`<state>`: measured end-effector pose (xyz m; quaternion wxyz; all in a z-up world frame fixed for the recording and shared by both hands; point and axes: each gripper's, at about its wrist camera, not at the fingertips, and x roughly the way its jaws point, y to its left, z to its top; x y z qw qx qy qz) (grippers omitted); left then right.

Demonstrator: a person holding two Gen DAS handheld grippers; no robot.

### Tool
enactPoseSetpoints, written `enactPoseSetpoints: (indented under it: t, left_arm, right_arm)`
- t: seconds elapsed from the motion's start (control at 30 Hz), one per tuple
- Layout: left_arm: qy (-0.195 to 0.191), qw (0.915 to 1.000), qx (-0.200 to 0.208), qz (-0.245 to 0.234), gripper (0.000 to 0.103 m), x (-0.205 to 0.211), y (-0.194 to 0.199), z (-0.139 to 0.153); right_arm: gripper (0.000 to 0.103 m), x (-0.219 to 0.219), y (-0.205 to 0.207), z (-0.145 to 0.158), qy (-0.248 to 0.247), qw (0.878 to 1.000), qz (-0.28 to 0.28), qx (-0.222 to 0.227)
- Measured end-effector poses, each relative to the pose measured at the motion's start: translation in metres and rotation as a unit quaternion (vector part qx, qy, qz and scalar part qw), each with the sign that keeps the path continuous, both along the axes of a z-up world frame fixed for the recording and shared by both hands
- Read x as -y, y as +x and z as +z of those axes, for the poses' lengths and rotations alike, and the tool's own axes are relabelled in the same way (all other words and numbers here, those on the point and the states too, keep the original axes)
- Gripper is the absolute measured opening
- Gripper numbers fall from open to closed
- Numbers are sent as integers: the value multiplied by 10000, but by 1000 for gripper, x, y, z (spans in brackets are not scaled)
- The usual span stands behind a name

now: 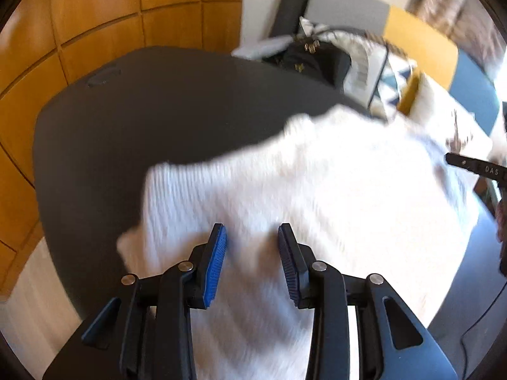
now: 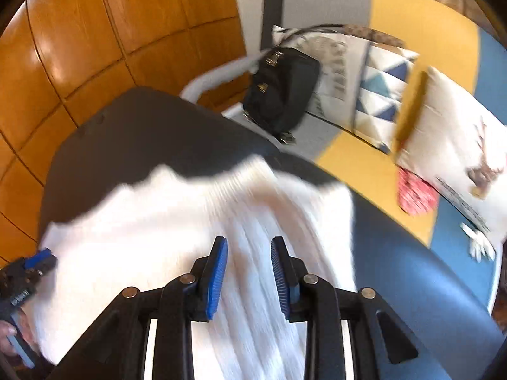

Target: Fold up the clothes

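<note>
The left gripper [image 1: 252, 232] is seen with jaws apart, nothing held, over a white ribbed sweater [image 1: 317, 190]. The right gripper [image 2: 249, 245] is likewise parted and empty. Bare dark table [image 1: 142, 110] is left at upper left.

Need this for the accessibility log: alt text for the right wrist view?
The right claw hovers with jaws apart over a white ribbed garment spread on a dark table. Beyond sit a black bag and patterned cushions.

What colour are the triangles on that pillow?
Blue, teal and white triangles on the pillow, clearest in the right wrist view.
</note>
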<state>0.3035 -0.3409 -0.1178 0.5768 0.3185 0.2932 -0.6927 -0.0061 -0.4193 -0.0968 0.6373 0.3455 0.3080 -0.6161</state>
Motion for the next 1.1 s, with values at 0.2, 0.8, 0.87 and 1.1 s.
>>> enactPoseSetpoints:
  t: [0.2, 0.8, 0.87, 1.1]
  left_arm:
    - [0, 9997, -207, 98, 44, -22, 7, 5]
    - [-316, 9991, 266, -26, 48, -57, -20, 25]
    - [-326, 9988, 345, -81, 48, -53, -28, 30]
    - [-338, 9991, 92, -219, 49, -56, -40, 49]
  right_arm:
    - [28, -31, -6, -21, 178, 9991, -344, 175]
    - [31, -117, 85, -17, -658, 9933, -802, 501]
    - [33, -126, 99, -10, -825, 9917, -847, 507]
    - [34, -151, 135, -9, -813, 9929, -631, 596]
